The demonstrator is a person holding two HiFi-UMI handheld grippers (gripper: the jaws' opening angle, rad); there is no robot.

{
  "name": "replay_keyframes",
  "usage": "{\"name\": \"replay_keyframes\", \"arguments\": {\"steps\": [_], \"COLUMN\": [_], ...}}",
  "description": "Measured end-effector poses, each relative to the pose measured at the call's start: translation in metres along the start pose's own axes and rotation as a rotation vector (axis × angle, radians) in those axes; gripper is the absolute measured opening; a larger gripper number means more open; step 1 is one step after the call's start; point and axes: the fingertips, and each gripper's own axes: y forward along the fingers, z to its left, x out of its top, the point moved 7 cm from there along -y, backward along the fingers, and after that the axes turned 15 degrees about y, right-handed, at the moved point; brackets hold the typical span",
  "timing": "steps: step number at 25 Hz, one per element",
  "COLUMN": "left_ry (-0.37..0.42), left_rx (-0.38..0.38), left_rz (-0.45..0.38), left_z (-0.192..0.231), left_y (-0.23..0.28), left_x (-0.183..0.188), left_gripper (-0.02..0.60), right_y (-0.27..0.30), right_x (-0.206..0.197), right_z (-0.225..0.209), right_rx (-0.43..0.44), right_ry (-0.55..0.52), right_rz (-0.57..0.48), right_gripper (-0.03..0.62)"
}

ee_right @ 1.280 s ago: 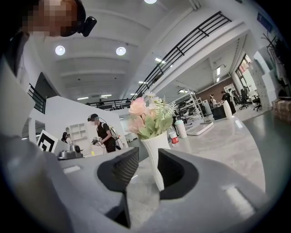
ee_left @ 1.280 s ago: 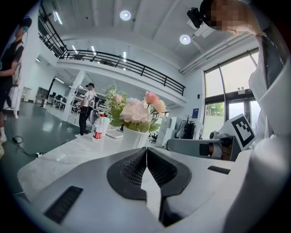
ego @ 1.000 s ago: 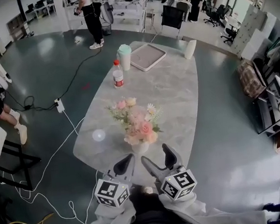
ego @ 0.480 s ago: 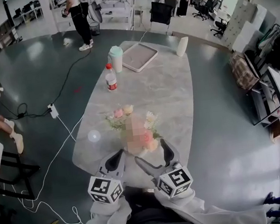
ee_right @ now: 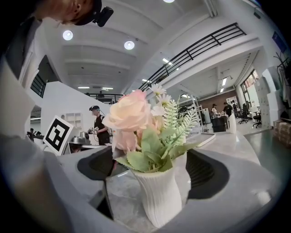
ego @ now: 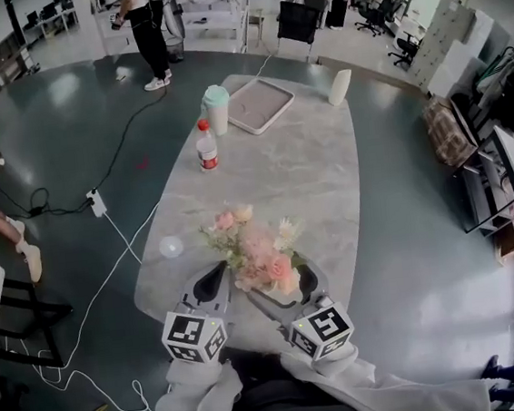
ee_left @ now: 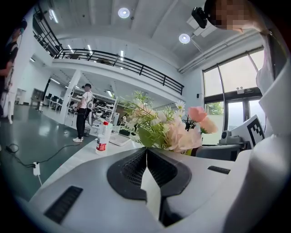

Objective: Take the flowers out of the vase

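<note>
A bunch of pink and cream flowers (ego: 258,256) with green leaves stands upright in a white ribbed vase (ee_right: 157,198) near the front end of the marble table (ego: 309,176). In the head view the blooms hide the vase. My right gripper (ego: 282,285) is open. Its jaws have just been opening, and now stand wide on either side of the vase without touching it. My left gripper (ego: 215,277) is shut with nothing in it, just left of the bunch. In the left gripper view the flowers (ee_left: 169,129) rise beyond its closed pads (ee_left: 136,166).
Farther along the table stand a red-labelled bottle (ego: 205,148), a green-lidded cup (ego: 217,108), a flat tray (ego: 260,105) and a white cylinder (ego: 340,87). A small clear round object (ego: 171,246) lies near the left edge. A person (ego: 147,29) stands beyond; cables cross the floor on the left.
Both grippers have moved forward to the vase. The right jaws have spread and now stand astride it. The left stays shut beside the flowers.
</note>
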Motion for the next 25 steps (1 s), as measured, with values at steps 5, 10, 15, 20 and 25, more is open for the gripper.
{"name": "replay_keyframes", "arguments": {"steps": [5,10,15,20,25], "left_ry": [0.01,0.021,0.026,0.031,0.035], "left_rx": [-0.012,-0.038,-0.058,-0.07,-0.073], "left_rz": [-0.012,-0.02,-0.023,-0.025,-0.027], "left_z": [0.005,-0.003,-0.009,-0.008,-0.007], "left_y": [0.011,0.018,0.022,0.024,0.023], "left_x": [0.005,0.007,0.011,0.012,0.013], "left_gripper": [0.003,0.003,0.003,0.003,0.003], "right_y": [0.008,0.01,0.008,0.009,0.007], "right_x": [0.003,0.005,0.011,0.012,0.014], "right_z": [0.003,0.004,0.002,0.0,0.0], "right_rx": [0.032,0.07,0.064,0.031,0.005], "right_ry": [-0.022,-0.038,-0.063,-0.079,-0.083], "right_rz": [0.002,0.002,0.003,-0.012,-0.024], "right_gripper": [0.502,0.502,0.443,0.348,0.262]}}
